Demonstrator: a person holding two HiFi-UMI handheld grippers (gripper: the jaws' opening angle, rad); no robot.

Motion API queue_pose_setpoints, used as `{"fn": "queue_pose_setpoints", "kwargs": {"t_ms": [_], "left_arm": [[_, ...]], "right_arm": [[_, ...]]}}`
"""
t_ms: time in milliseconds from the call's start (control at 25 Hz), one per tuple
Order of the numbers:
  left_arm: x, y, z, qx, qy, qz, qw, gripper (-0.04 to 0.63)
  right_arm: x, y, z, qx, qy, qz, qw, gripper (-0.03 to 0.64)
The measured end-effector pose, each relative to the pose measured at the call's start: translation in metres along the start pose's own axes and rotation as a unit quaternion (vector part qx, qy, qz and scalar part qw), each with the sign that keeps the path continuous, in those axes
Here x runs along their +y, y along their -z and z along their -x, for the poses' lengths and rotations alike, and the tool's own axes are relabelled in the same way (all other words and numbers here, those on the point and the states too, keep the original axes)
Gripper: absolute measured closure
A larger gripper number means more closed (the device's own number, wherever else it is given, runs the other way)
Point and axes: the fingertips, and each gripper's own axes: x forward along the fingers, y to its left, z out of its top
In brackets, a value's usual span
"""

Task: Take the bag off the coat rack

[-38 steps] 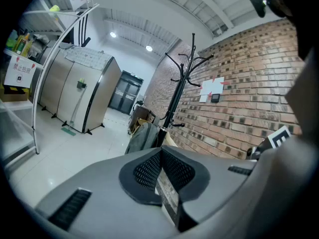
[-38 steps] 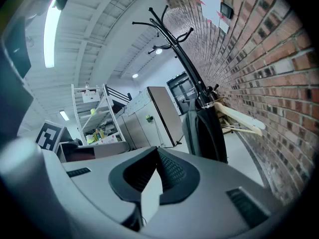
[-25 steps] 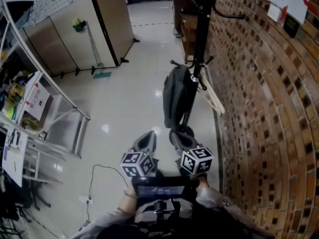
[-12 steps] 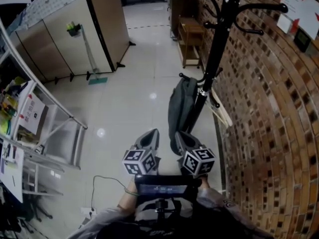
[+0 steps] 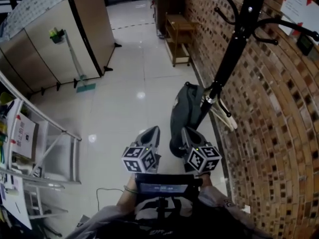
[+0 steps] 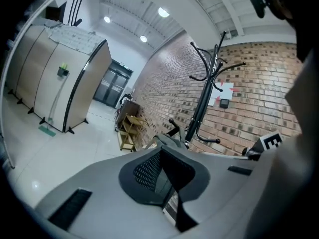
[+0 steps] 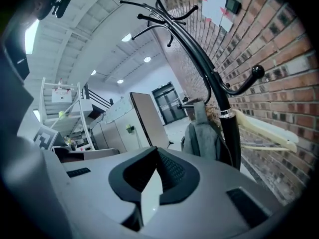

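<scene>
A dark grey bag (image 5: 183, 114) hangs low on the black coat rack (image 5: 234, 49) against the brick wall, its strap over a lower hook. Both grippers are held side by side just short of the bag. My left gripper (image 5: 152, 132) points at the floor left of it, and my right gripper (image 5: 189, 133) points at its lower part. Neither touches it. In the right gripper view the bag (image 7: 202, 136) hangs beside the rack pole (image 7: 222, 113), beyond the shut, empty jaws (image 7: 158, 157). In the left gripper view the jaws (image 6: 162, 157) also look shut and empty.
A pale wooden hanger (image 5: 223, 112) hangs on the rack behind the bag. The brick wall (image 5: 271, 133) runs close on the right. A wooden shelf unit (image 5: 179, 34) stands farther along it. A metal rack (image 5: 47, 133) stands on the left, and a mop (image 5: 75, 59) leans on beige cabinets.
The head view has swung up and to the right, so the rack and bag sit farther right and the upper hooks show. Both grippers keep their place and stay shut. The bag still hangs.
</scene>
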Motion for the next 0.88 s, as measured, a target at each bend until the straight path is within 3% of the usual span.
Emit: {"fn": "queue_pose_setpoints", "kwargs": {"t_ms": [280, 400, 480, 600, 880], "left_arm": [[0.009, 0.004, -0.022, 0.025, 0.037, 0.015, 0.9989, 0.588], [0.006, 0.008, -0.029, 0.035, 0.05, 0.017, 0.998, 0.588], [0.007, 0.01, -0.035, 0.037, 0.051, 0.022, 0.9978, 0.588], [0.01, 0.01, -0.043, 0.038, 0.048, 0.028, 0.9977, 0.588], [0.024, -0.012, -0.062, 0.02, 0.024, 0.026, 0.9992, 0.588]], "right_arm": [[-0.031, -0.026, -0.009, -0.013, 0.066, 0.042, 0.997, 0.607], [-0.046, -0.04, -0.014, -0.019, 0.079, 0.044, 0.996, 0.56], [-0.053, -0.052, -0.022, -0.024, 0.082, 0.049, 0.995, 0.558], [-0.061, -0.067, -0.034, -0.019, 0.082, 0.065, 0.994, 0.481], [-0.086, -0.087, -0.057, -0.005, 0.126, 0.111, 0.986, 0.452]]}}
